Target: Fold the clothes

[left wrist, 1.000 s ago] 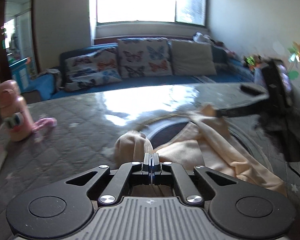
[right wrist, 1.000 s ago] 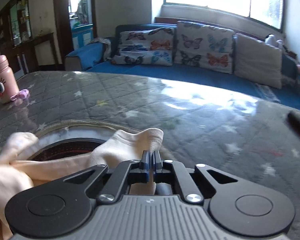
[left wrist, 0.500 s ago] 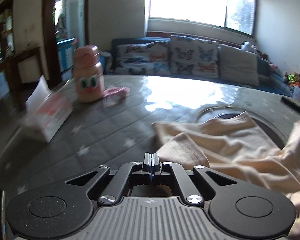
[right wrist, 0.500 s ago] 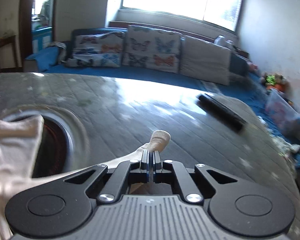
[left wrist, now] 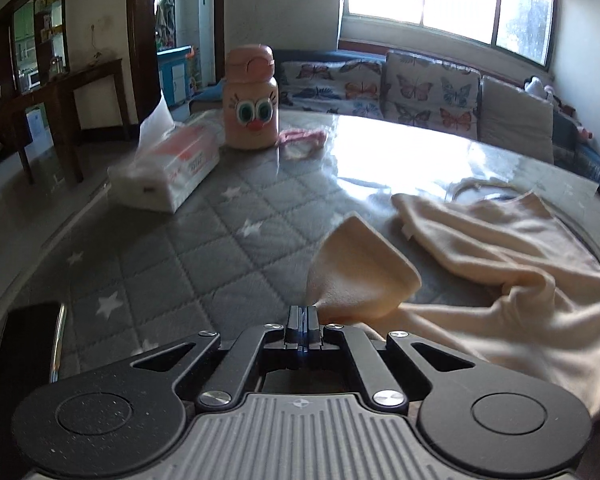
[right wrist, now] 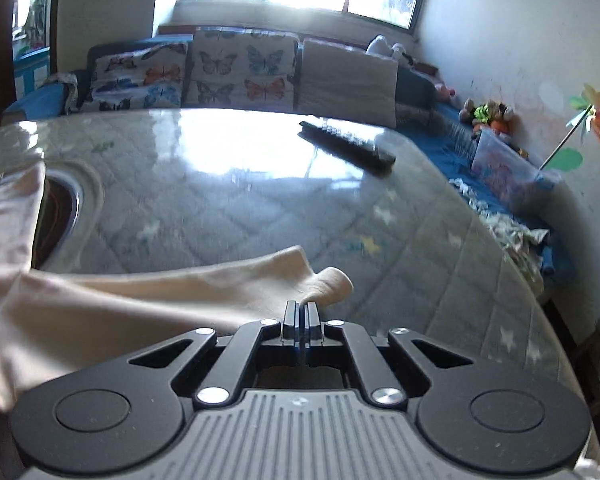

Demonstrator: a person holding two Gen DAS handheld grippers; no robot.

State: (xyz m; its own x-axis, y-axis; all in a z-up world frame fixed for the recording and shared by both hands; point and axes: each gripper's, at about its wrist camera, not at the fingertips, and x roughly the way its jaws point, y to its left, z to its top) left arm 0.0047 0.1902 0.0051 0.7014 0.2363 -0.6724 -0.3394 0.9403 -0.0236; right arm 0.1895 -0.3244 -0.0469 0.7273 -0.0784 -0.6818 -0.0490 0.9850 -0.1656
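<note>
1. L gripper (left wrist: 301, 314): jaws together, clamped on a corner of the cloth (left wrist: 480, 240); corner sticks up just past the tips.
2. R gripper (right wrist: 301, 309): jaws together, pinching another cloth (right wrist: 148, 292) corner.
3. Cloth: cream, rumpled, spread on the table (left wrist: 220, 248) btwn both grippers.
4. Far L: bottle (left wrist: 252, 100) w/ cartoon eyes, tissue pack (left wrist: 168, 168) beside it.
5. Far R: remote (right wrist: 346, 146) on table, well apart from cloth.
</note>
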